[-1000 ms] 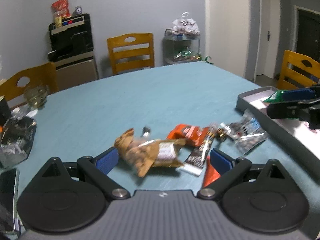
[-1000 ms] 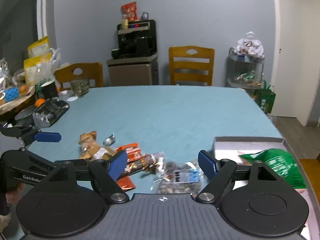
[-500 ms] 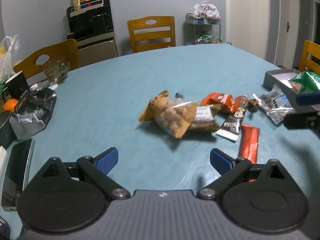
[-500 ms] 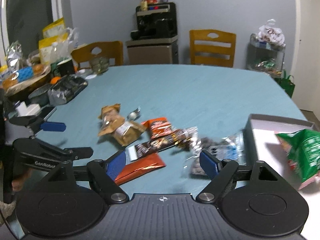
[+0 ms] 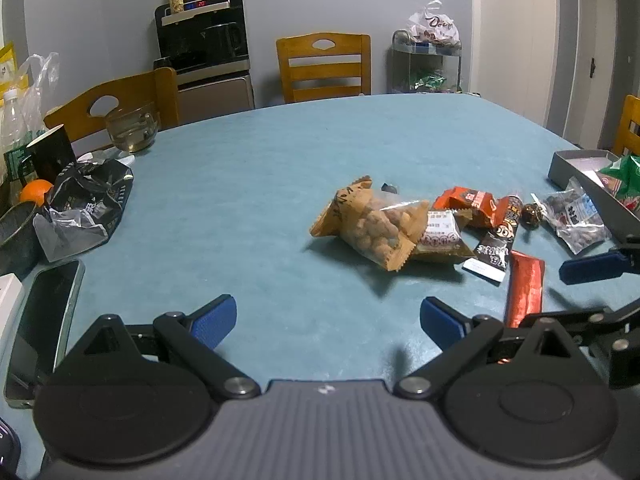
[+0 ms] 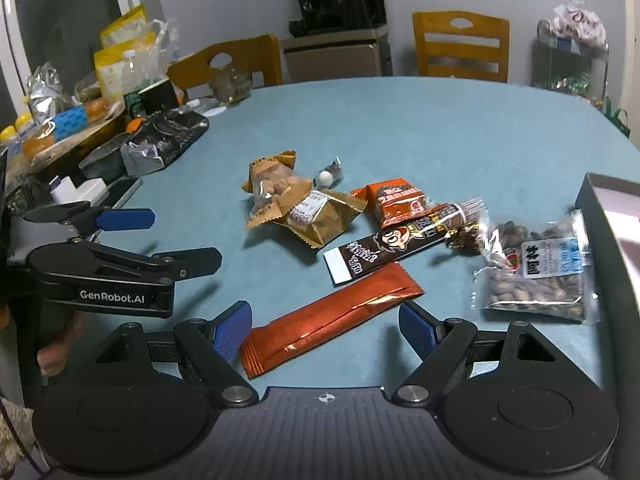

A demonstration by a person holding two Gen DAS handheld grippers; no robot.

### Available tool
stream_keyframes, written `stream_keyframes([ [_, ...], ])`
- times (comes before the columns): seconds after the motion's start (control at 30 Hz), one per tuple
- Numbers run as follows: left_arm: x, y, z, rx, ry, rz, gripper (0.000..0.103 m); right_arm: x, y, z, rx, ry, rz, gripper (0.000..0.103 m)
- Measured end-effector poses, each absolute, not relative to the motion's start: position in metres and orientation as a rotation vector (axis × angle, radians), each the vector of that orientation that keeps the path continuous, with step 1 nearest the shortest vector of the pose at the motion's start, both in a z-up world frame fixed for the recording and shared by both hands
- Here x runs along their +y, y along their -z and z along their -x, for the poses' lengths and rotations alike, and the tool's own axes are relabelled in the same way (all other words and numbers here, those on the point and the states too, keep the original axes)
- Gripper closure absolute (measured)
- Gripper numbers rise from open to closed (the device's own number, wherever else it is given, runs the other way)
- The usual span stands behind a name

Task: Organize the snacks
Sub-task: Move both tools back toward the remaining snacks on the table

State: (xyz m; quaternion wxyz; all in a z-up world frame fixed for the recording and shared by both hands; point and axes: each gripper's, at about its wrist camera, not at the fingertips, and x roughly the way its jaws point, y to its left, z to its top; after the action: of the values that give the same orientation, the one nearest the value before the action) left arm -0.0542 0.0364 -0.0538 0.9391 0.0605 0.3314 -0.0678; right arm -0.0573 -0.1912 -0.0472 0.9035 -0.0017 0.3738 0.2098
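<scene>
The teal bench carries a loose cluster of snacks: a peanut bag, an orange packet, a dark chocolate bar, a copper-red stick pack and a clear seed bag. A grey tray sits at the right edge (contents partly hidden); a phone lies left.

A home dining room is shown. A blue-covered table is ringed by wooden chairs; a water dispenser is set against the grey wall, beside a small rack of bagged goods. Groceries, a phone and a mug are crowded along the table's edge.
</scene>
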Motion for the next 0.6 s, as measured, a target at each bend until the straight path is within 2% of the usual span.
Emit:
stream_keyframes([
  [0.6, 0.042, 0.057, 0.051, 0.668, 0.139, -0.106, 0.003, -0.174, 0.057, 0.048, 0.785, -0.42, 0.043, 0.022],
])
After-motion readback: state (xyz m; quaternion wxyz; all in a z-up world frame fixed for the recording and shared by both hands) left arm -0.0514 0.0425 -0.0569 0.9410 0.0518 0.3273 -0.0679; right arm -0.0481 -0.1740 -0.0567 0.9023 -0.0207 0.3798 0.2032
